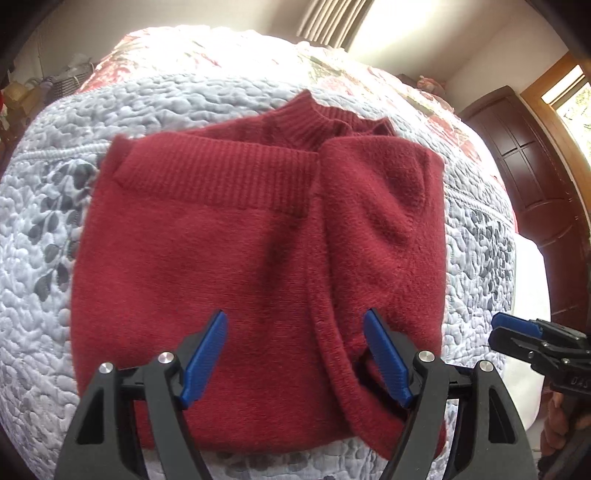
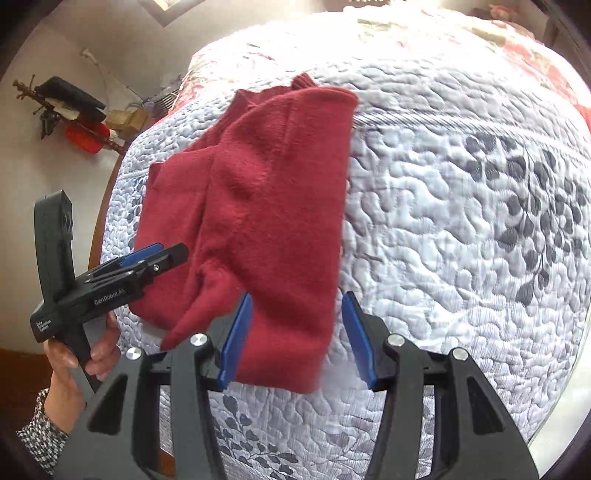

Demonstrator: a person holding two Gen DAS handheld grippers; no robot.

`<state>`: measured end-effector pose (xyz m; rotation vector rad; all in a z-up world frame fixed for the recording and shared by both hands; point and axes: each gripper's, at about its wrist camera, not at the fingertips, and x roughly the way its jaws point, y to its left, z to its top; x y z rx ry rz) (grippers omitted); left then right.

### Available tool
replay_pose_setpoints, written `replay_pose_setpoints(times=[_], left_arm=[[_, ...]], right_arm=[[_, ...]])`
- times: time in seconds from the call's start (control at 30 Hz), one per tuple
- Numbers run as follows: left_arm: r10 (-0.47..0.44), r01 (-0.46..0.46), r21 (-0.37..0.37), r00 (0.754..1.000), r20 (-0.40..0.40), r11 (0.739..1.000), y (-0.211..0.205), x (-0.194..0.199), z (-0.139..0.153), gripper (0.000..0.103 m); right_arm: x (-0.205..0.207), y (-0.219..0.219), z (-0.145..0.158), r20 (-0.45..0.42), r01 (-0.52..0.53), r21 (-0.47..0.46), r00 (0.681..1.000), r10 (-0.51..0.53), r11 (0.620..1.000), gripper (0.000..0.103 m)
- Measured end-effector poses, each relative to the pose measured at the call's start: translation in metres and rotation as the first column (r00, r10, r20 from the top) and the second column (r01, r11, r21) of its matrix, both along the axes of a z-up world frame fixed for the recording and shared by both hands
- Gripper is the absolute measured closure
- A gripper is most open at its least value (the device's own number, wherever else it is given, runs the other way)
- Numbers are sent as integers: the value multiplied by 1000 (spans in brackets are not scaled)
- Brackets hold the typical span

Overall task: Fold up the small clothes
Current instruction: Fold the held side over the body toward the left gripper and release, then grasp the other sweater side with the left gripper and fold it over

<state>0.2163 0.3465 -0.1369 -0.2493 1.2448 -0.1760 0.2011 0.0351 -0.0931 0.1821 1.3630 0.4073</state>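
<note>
Folded dark-red knitted sweater [image 1: 258,240] laid on the quilted grey-white bed cover [image 1: 37,258]

Both tools are held spread and empty: left tool [image 1: 295,354] over the near edge, right tool [image 2: 295,339] at the sweater's corner, seemingly released.

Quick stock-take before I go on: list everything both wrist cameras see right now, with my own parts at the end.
sweater: one, dark red, folded, lying on the quilt in front of both claws.
quilt: one, pale grey with dark leaf print, covering the bed.
wardrobe: one, dark brown wood, right of the bed.
curtain: one, beige striped, beyond the bed.
left claw: black with blue pads, open above the sweater's near edge.
right claw: black with blue pads, open at the sweater's right edge.
hand: one, gripping the left claw's handle.
</note>
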Motion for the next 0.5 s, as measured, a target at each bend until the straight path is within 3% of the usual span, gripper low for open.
replay_pose_setpoints(times=[0.27,0.43,0.5], left_arm=[[-21,13,-120,998,-63,993,-30,17,-21,28],[-19,2,-160,994,-104,987,-42,26,-36,49],[-9,-7,-162,995,-96,987,-43,25,-36,65]], right_arm=[[-11,-26,-33,-43,37,6,998,-37,999,52],[-14,-36,-40,-56,39,-2,998,-39,999,52],[-17,-41,-42,-60,42,-10,997,-43,999,52]])
